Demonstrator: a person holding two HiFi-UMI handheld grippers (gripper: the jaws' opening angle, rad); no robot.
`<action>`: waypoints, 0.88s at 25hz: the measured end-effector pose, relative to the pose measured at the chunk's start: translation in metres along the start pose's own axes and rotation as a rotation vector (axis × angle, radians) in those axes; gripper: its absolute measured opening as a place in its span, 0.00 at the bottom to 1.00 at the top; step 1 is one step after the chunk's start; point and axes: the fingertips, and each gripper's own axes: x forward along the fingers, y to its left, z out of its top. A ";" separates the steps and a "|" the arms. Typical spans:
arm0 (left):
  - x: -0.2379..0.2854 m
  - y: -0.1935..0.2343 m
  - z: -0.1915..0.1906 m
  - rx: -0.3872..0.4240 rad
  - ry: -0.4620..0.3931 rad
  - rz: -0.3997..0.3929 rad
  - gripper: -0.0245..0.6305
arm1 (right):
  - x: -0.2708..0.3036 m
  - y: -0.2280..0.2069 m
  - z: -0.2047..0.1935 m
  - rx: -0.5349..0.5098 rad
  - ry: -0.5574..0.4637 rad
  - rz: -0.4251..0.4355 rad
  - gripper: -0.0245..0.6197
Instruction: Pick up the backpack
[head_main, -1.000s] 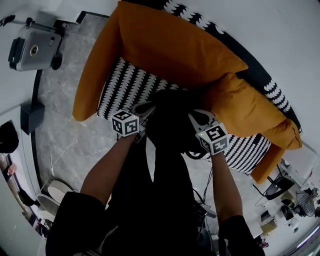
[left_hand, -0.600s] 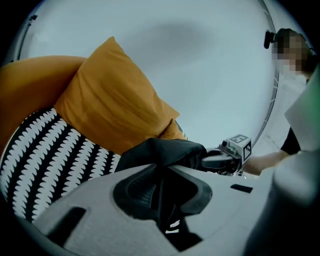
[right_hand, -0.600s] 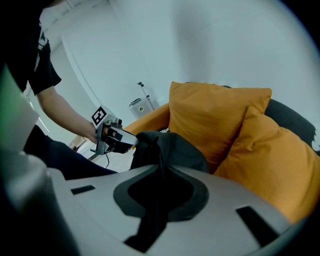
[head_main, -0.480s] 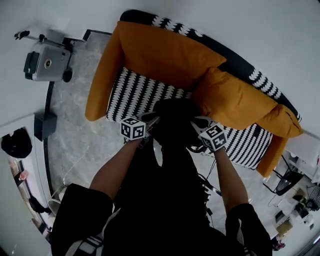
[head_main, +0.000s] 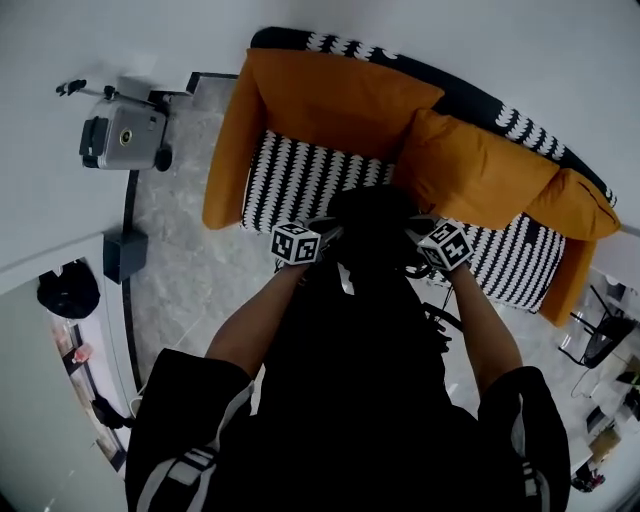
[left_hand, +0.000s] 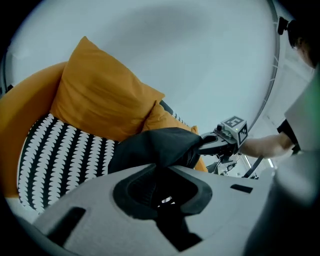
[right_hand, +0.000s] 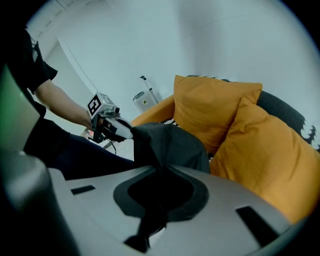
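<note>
The black backpack (head_main: 372, 222) hangs between my two grippers, just in front of the sofa seat (head_main: 300, 185). My left gripper (head_main: 328, 232) is shut on the bag's left side, and black fabric (left_hand: 155, 147) runs into its jaws (left_hand: 161, 169). At the bag's right side my right gripper (head_main: 412, 240) is shut as well, a fold of the fabric (right_hand: 167, 145) pinched in it (right_hand: 160, 172). Each gripper shows in the other's view: the right gripper (left_hand: 220, 142) and the left gripper (right_hand: 116, 131) both grip the bag's top edge.
The sofa has a black-and-white patterned seat, orange cushions (head_main: 345, 100) along its back and an orange armrest (head_main: 225, 150). A grey device on a stand (head_main: 125, 135) and a dark box (head_main: 124, 254) sit on the marble floor at the left. Cables and furniture clutter the right (head_main: 600, 340).
Both grippers have moved up and back from the sofa with the backpack between them. The bag now hangs in front of the seat, closer to the person's body.
</note>
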 end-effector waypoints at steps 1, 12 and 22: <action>-0.002 -0.003 -0.003 0.003 0.010 0.001 0.14 | -0.001 0.003 -0.001 -0.001 0.001 0.003 0.10; -0.015 -0.037 -0.005 0.066 0.052 0.004 0.13 | -0.030 0.023 -0.010 0.015 -0.037 0.032 0.09; -0.023 -0.086 0.003 0.207 0.085 -0.032 0.13 | -0.072 0.033 -0.017 0.020 -0.083 0.027 0.09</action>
